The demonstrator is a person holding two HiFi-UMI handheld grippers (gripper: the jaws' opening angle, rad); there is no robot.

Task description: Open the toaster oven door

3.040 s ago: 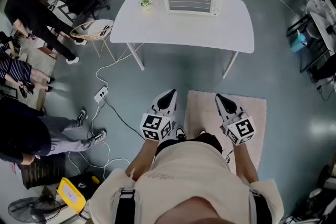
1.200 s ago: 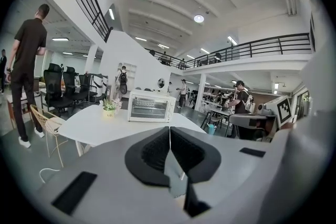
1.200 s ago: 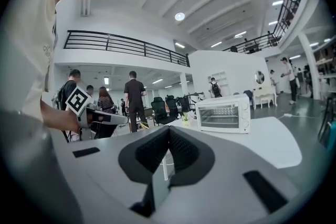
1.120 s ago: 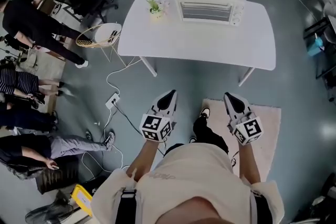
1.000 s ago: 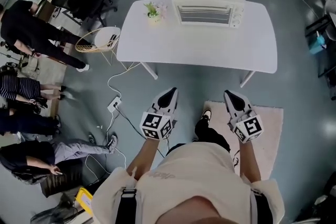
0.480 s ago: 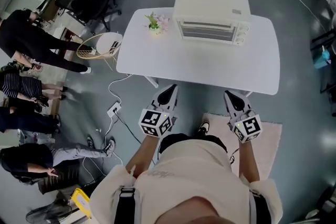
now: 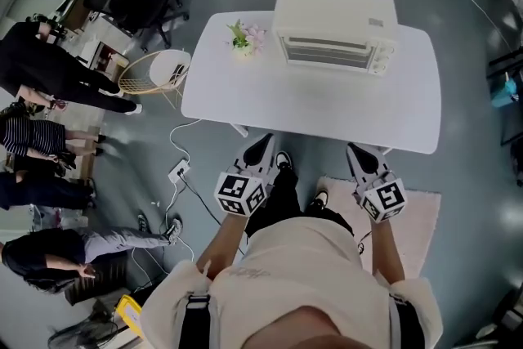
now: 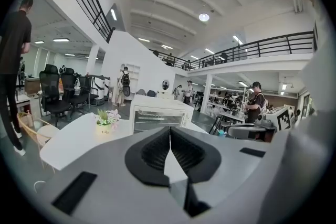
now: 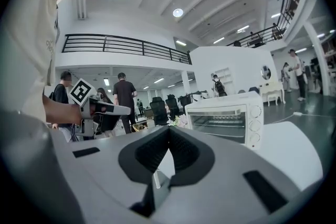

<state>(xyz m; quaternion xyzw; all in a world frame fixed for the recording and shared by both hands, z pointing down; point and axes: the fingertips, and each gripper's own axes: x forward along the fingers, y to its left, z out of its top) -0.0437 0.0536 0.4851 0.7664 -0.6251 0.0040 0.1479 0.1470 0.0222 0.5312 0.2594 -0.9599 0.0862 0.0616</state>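
Observation:
A cream toaster oven (image 7: pixel 335 24) stands at the back of a white table (image 7: pixel 310 98), its glass door (image 7: pixel 333 51) shut and facing me. It also shows ahead in the left gripper view as the toaster oven (image 8: pixel 157 115) and to the right in the right gripper view as the toaster oven (image 9: pixel 223 115). My left gripper (image 7: pixel 263 149) hangs just short of the table's near edge, jaws shut and empty. My right gripper (image 7: pixel 356 153) is level with it on the right, also shut with nothing held. Both are well short of the oven.
A small potted plant (image 7: pixel 242 37) sits left of the oven. A wicker chair (image 7: pixel 151 69) stands beside the table's left end. Cables and a power strip (image 7: pixel 177 172) lie on the floor at left. Several people stand at far left. A pale rug (image 7: pixel 417 204) lies under my feet.
I have walked forward: the table and oven have come nearer and lower in the head view. Both grippers keep their shut pose, now at the table's near edge.

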